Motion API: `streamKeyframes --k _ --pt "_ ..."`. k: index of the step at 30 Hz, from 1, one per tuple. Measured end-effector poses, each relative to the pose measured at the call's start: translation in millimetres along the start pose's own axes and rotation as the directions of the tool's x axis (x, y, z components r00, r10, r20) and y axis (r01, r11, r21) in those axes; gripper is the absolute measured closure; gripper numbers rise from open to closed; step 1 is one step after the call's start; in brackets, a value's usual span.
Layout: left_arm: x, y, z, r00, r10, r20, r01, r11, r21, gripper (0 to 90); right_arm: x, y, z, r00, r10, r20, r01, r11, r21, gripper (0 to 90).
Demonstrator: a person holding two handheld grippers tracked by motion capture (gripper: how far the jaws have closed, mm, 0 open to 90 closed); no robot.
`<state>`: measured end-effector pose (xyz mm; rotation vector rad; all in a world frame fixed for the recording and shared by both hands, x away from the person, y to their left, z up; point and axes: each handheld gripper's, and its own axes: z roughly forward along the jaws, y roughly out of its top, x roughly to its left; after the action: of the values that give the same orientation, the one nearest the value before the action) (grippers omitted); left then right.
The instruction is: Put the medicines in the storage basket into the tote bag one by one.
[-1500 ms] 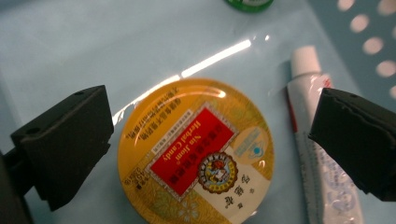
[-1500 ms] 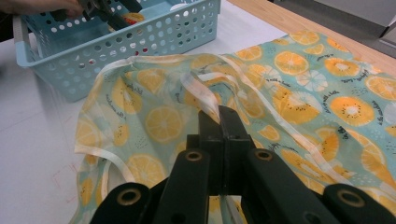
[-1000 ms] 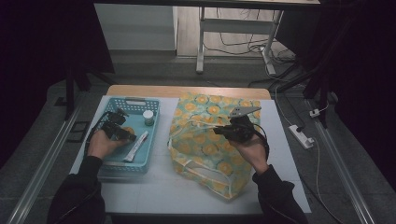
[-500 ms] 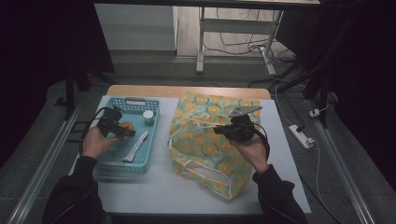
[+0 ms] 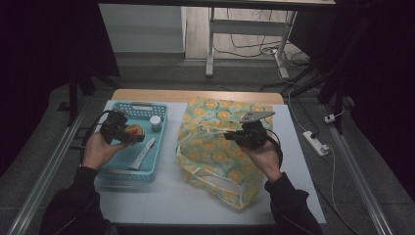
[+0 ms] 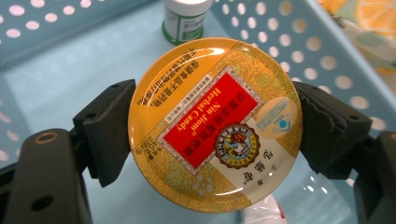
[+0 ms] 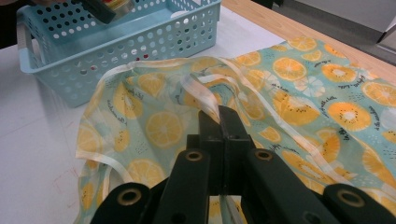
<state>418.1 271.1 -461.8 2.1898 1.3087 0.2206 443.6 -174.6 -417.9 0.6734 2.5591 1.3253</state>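
Left gripper [image 5: 128, 133] clamps round candy tin [image 6: 215, 124] by its edges, above the blue basket [image 5: 147, 171]; small white-capped bottle [image 5: 155, 123] just beyond. Right gripper [image 7: 218, 116] jaws closed tight, pinching rim of orange-print bag [image 5: 215, 147] on the bench [image 5: 161, 203].

Both forearms come in from the bottom, sleeves dark. The left gripper [image 5: 131, 135] has its jaws spread wide and clamped on something round. The right gripper [image 5: 234, 138] points left, jaws pinched fully together on fabric.
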Motion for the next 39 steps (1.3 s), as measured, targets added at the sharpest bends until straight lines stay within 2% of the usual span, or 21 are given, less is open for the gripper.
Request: streamKeyframes --k 13,18,28,39 --pt "-25.1 4.4 -13.1 0.9978 0.053 0.040 -0.050 0.9970 -0.058 20.2 0.2 0.4 -0.3 1.0000 -0.002 0.002 0.002 1.000 -0.015 90.0" --pt "-36.7 5.6 -16.4 0.9949 0.079 0.063 -0.074 0.9946 -0.073 20.2 0.3 0.7 -1.0 1.0000 -0.008 0.003 0.008 1.000 -0.019 90.0" --pt "-64.0 7.8 -17.3 0.9857 0.134 0.102 -0.125 0.9880 -0.091 20.2 1.2 0.4 0.1 0.9999 -0.011 0.003 0.011 1.000 -0.021 90.0" --pt "-91.5 12.6 -14.1 0.9709 0.193 0.142 -0.182 0.9796 -0.084 20.2 1.0 0.2 0.0 0.9998 -0.016 0.009 0.016 1.000 -0.020 90.0"
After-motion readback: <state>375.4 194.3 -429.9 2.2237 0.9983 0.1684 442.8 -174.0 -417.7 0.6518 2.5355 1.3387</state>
